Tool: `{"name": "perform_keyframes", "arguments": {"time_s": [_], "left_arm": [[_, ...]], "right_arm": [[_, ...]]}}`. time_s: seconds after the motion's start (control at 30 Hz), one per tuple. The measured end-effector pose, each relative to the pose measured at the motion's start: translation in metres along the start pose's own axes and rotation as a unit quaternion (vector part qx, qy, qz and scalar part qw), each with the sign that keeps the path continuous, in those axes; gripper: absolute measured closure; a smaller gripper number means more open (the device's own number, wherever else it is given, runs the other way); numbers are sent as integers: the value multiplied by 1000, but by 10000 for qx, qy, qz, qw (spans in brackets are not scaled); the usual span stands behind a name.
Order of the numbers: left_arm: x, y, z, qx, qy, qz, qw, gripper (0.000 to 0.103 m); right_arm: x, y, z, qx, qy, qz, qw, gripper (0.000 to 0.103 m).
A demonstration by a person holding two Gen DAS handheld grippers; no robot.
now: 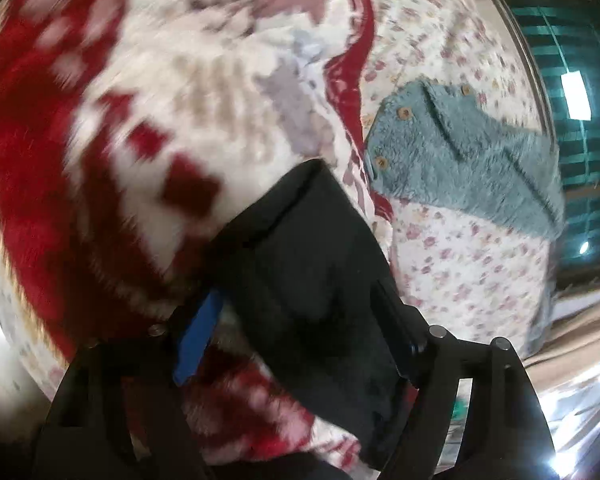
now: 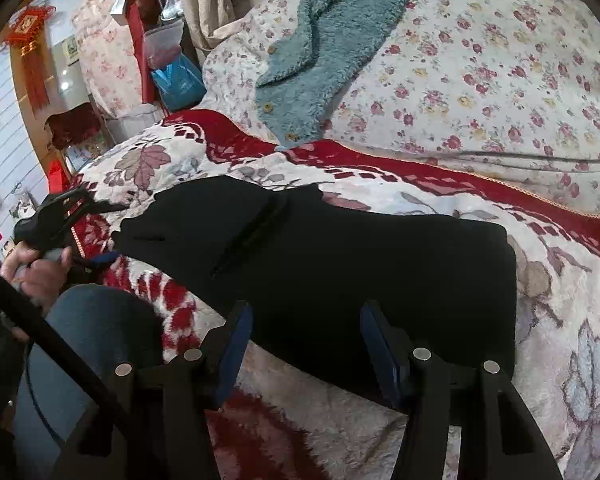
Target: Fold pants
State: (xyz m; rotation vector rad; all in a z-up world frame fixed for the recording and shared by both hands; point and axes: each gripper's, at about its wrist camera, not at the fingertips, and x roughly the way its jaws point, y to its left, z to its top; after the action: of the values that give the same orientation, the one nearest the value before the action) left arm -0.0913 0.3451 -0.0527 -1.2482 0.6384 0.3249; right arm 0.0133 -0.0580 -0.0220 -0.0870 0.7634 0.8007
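I have the black pants (image 2: 340, 272) lying folded on the red-and-white blanket (image 2: 500, 304) that covers the bed, filling the middle of the right wrist frame. One end is ragged and points to the left of that frame; the other end is a straight edge at the right.

My right hand-held gripper (image 2: 306, 344) sits at the bottom centre of its own view with its jaws apart. The near edge of the pants lies between the blue pads (image 2: 238, 340), and I see no pad pressing on the cloth.

My left hand-held gripper (image 1: 296, 348) stands wide apart at the bottom of the left wrist frame. An end of the pants (image 1: 312, 264) runs between its fingers; the blue pad at left stands clear of the cloth, while the right finger lies just beside it, and I cannot tell whether that one touches. This view is blurred. In the right wrist view, the same gripper appears at the left edge (image 2: 85, 201), held by a hand (image 2: 34, 270).

A fluffy teal garment (image 2: 328, 48) with wooden buttons lies on the floral sheet (image 2: 500, 80), in the upper part of the frame, well apart from the pants.
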Motion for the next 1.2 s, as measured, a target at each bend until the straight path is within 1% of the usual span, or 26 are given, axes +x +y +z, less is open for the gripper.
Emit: {"name": "perform_keyframes", "arguments": {"time_s": [0.07,0.1,0.13,0.17,0.2,0.27,0.3,0.37,0.47,0.53,0.57,0.63,0.67,0.73,0.77,0.8,0.83,0.87,0.9,0.93,0.97,1.0,1.07,1.13,1.17,1.2], "left_arm": [[2,-8,-3,223,-73,108,9997,32],[3,-15,-4,387,-95,185,9990,41],[4,-15,-4,504,-97,331,9981,56],[10,-19,-6,650,-56,570,9962,64],[12,-19,-6,710,-24,633,9955,73],[16,-16,-7,734,65,672,9950,76],[17,-13,-7,689,86,632,9956,78],[17,-15,-9,800,85,585,9950,85],[7,-28,-17,1263,-109,601,9901,89],[-5,-47,-27,1824,-363,671,9803,89],[-13,-62,-37,2257,-581,765,9695,89],[-23,-81,-54,2830,-861,862,9514,89],[-27,-96,-68,3267,-1072,945,9342,89],[-31,-112,-88,3788,-1335,1078,9094,89],[-31,-123,-103,4155,-1521,1178,8890,89],[-31,-130,-115,4419,-1642,1239,8732,89],[-30,-136,-125,4607,-1694,1271,8619,89],[-28,-144,-141,4911,-1742,1323,8432,89],[-28,-149,-152,5116,-1796,1319,8298,89],[-28,-152,-159,5240,-1825,1307,8216,89],[-28,-157,-169,5414,-1868,1298,8094,89],[-29,-162,-182,5618,-1933,1278,7942,89],[-30,-166,-197,5860,-1996,1253,7753,89],[-27,-170,-214,6135,-1996,1247,7538,89],[-25,-171,-218,6240,-1992,1254,7451,89],[-23,-173,-225,6382,-2005,1267,7324,89]], "right_arm": [[1,0,0,34,15,7,10000,48],[1,-1,0,53,10,13,10000,48],[1,-1,0,74,5,17,10000,48],[1,-1,0,107,11,31,9999,48],[1,-2,-1,128,12,36,9999,48],[1,-3,-1,165,2,45,9999,48],[1,-3,-1,176,1,49,9998,48],[1,-3,1,198,1,61,9998,48],[0,-2,4,177,-14,77,9998,48],[-2,-1,9,160,-35,111,9998,48],[-4,1,14,146,-54,137,9998,48],[-7,3,27,165,-90,249,9995,48],[-9,4,34,211,-108,300,9993,48],[-10,2,51,384,-86,420,9983,48],[-8,0,63,571,0,563,9968,48],[-4,-3,74,764,150,792,9938,48],[2,-5,85,943,349,1092,9889,48],[12,-9,102,1231,633,1514,9787,48],[18,-10,112,1439,770,1757,9708,48],[27,-12,126,1696,906,2133,9579,48],[33,-11,136,1866,979,2433,9468,48],[37,-10,144,2016,1046,2680,9363,48],[43,-6,157,2261,1155,3080,9169,46],[42,-1,162,2389,1136,3348,9044,46],[39,1,164,2435,1081,3417,9013,45],[36,1,164,2472,1016,3470,8990,45]]}}
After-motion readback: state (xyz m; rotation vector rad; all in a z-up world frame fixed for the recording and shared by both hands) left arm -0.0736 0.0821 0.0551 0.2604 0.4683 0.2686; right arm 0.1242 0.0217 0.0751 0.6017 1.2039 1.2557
